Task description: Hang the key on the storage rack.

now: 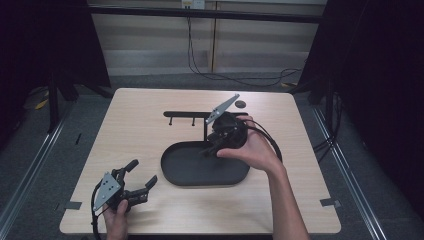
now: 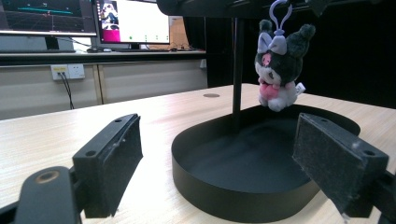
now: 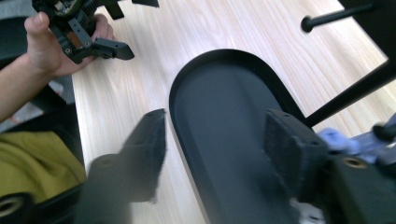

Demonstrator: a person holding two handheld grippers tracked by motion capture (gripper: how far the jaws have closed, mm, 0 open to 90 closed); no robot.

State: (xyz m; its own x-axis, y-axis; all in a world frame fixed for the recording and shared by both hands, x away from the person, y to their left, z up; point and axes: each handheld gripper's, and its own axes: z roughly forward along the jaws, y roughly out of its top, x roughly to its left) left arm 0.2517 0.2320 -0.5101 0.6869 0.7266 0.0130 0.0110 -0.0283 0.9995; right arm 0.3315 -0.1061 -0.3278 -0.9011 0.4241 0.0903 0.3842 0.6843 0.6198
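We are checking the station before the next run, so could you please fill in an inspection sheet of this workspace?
Surface: pale wood-grain table, bare apart from the items below.
Job's things: black oval tray with an upright stand rising from it; plush keychain toy hangs by its loop from the stand's arm, above the tray.
Clutter: small dark disc near the far edge; tape marks at the front corners.
Grippers: left gripper rests open at the near left corner, nothing between its fingers; right gripper is open over the tray beside the stand, nothing between its fingers.
Cables: black cable loops from the right gripper; another runs along the floor behind.
Surroundings: monitors, wall sockets, cabinets, dark curtains.
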